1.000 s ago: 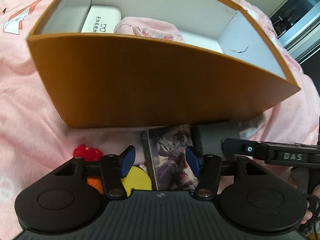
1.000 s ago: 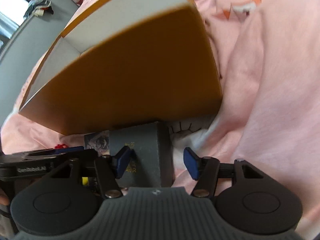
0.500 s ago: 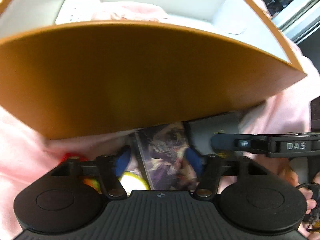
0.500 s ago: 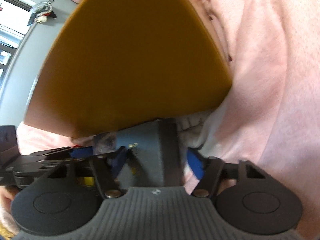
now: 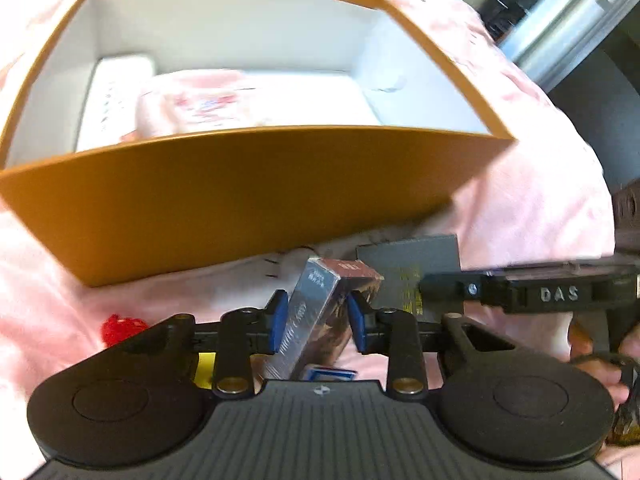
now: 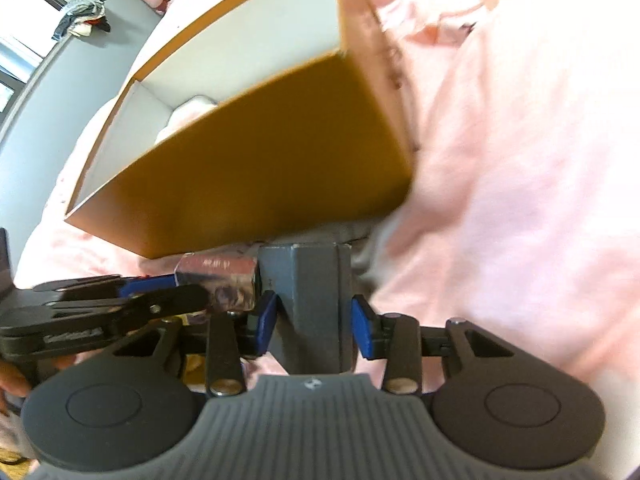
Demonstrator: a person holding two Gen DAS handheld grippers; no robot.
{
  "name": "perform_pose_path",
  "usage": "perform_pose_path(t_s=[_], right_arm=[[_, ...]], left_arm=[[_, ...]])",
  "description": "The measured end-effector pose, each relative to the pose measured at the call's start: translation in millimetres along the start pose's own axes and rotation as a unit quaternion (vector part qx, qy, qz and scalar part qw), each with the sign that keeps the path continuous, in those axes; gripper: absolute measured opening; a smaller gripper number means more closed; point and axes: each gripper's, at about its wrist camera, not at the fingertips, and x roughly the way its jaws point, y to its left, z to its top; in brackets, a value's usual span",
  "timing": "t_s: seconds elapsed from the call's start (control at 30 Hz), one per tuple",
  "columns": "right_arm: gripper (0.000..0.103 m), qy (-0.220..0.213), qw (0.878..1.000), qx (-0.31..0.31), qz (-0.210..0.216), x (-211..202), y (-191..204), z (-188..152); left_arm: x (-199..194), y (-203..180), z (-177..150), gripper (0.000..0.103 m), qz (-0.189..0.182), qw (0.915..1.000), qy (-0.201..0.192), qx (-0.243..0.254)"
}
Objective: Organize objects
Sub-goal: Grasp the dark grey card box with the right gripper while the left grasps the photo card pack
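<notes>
Between the blue fingers point(image 5: 276, 322) of the left gripper point(image 5: 316, 322) stands a small illustrated box point(image 5: 320, 312), tilted and pinched on its two long sides, raised a little off the pink bed cover point(image 5: 532, 200); just beside it, the right gripper point(image 6: 314, 320) is closed around a grey box point(image 6: 316, 300), held upright with its corner edge toward the camera; both sit just in front of the near wall of the orange storage box point(image 5: 240, 192), whose white inside already holds a white carton point(image 5: 116, 92) at the left and a folded pink cloth point(image 5: 224, 100).

The step in hand looks like lifting both boxes over that wall; to do it well, raise each clear of the rim before moving forward, since the wall is tall and close; keep the grips firm, as the illustrated box is already leaning and could pivot; aim for the bare floor at the right of the cloth; move the grippers one after the other, because they are nearly touching; a red tuft point(image 5: 120, 326) and something yellow point(image 5: 204, 364) remain on the cover.
</notes>
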Motion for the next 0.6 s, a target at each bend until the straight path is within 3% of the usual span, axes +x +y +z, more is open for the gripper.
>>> perform_pose_path(t_s=[0.07,0.17,0.3,0.37,0.43,0.6], right_arm=[[0.038,-0.011,1.0,-0.008,-0.014,-5,-1,-1],[0.038,-0.009,1.0,0.007,-0.005,-2,-7,-3],[0.038,-0.011,1.0,0.016,0.002,1,-5,-6],[0.038,-0.012,1.0,0.019,-0.001,1,-5,-4],[0.038,-0.013,1.0,0.019,0.0,-8,-13,-8],[0.038,-0.013,1.0,0.022,0.004,-6,-16,-8]], left_arm=[[5,-10,-1,0.028,0.003,0.9997,0.009,0.023],[15,-19,-4,0.028,0.032,0.9974,0.021,0.06],[24,-23,1,0.032,0.044,0.9936,0.048,0.093],[29,-22,5,0.036,0.053,0.99,0.059,0.117],[31,-19,13,0.056,0.057,0.9891,0.06,0.122],[45,-12,20,0.06,0.018,0.9903,0.077,0.114]])
